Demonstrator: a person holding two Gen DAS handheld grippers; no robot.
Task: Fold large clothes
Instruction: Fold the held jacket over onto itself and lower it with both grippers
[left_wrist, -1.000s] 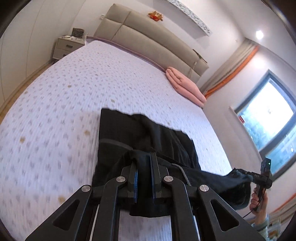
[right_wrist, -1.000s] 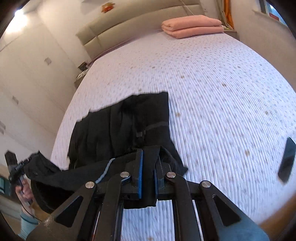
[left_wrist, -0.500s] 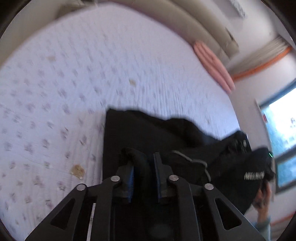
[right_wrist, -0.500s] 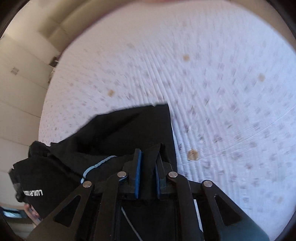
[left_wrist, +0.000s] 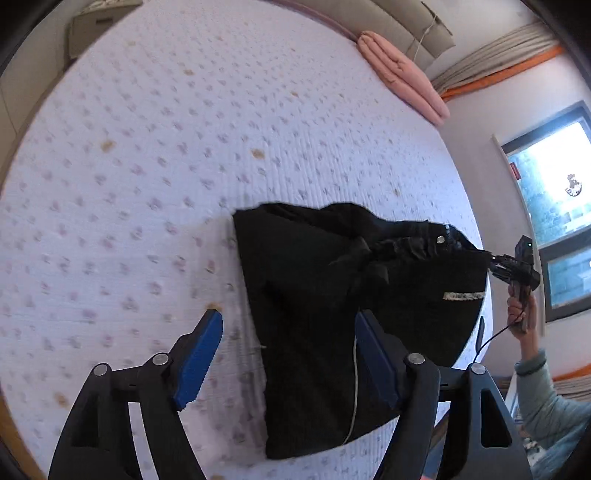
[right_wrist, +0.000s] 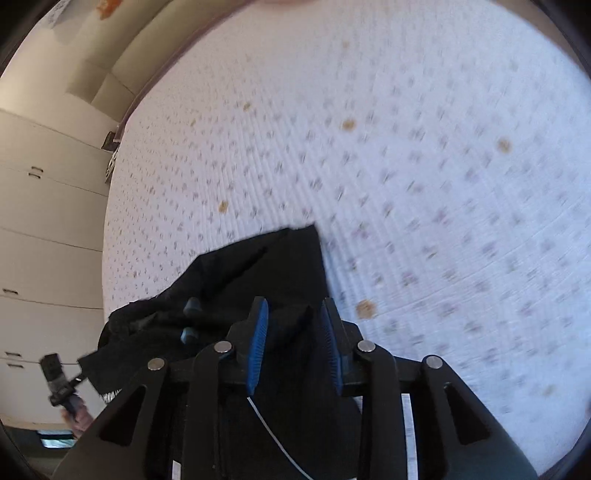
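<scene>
Release on the left side: left gripper (left_wrist: 288, 325) now with jaws spread wide over the black garment (left_wrist: 314, 295), no longer pressed together on its cloth as half a second ago. Garment lying doubled over on the bed (left_wrist: 147, 147), close to its near edge, well apart from the pink folded blanket (left_wrist: 402, 85) at the far corner. Right gripper (right_wrist: 293, 314) with jaws only narrowly parted, dark cloth filling the gap, and, judging by the raised corner in the left view, still pinching it. Probably one fold laid down, with the right corner yet to be set down. Hard to make out: kind of garment, layers under the top fold, lettering on the small label, motion-blurred bed pattern in the right view; near hem cut off behind the gripper frames.
</scene>
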